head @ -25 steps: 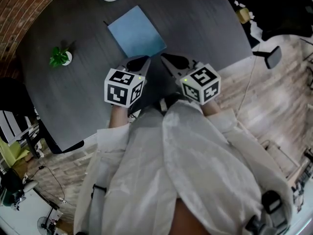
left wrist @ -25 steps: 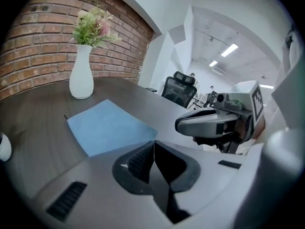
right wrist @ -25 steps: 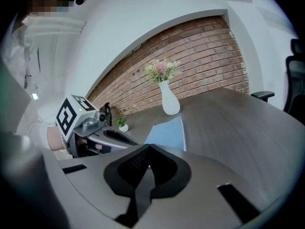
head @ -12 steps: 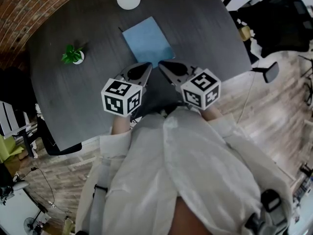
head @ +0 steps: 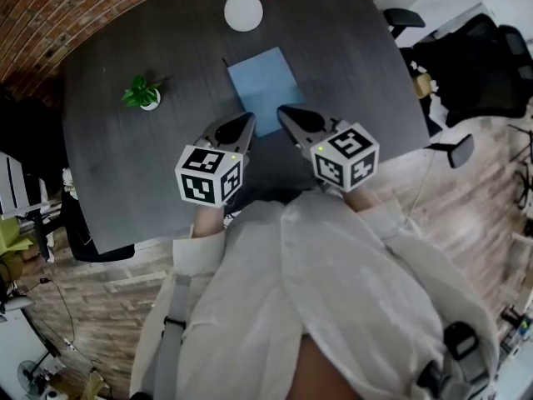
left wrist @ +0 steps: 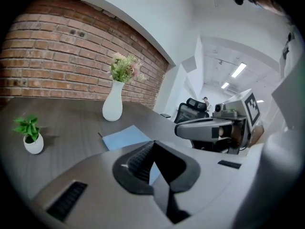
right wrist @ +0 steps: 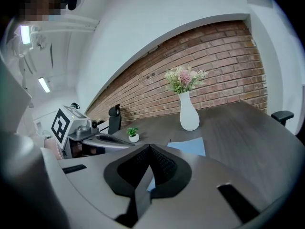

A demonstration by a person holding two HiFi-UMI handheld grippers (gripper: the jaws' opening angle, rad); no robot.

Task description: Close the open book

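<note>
A: Item one, the task's thing?

B: Flat blue rectangular book (head: 266,88), lying on the dark grey round-edged worktop (head: 125,165), midway across and nearer the far edge than the near one. One plain cover faces up and no pages show. By my judgement it is already shut, so little or nothing of the task is left.

A: Neighbours?

B: White ceramic vase with pale flowers (head: 243,11), just beyond the book's far short edge and apart from it. Small green plant in a white pot (head: 143,95), well off toward the worktop's left edge.

A: Tools?

B: Left tool (head: 246,122): jaws together, nothing between them. Right tool (head: 285,112): jaws together, likewise empty. They are held side by side over the near half of the worktop, pointing at the far edge.

A: The relation that counts?

B: The book lies straight ahead of both tips. Its long axis runs away from the person toward the vase, slightly skewed. In the head view the left tip shows by the book's near left corner and the right tip by the other end of that short edge. Neither hand is clearly nearer. I make out no contact with the cover. Which long edge is the spine I cannot tell.

A: Coming move?

B: Judged only: if the cover needed pressing flat, either tool would reach forward and down.
</note>
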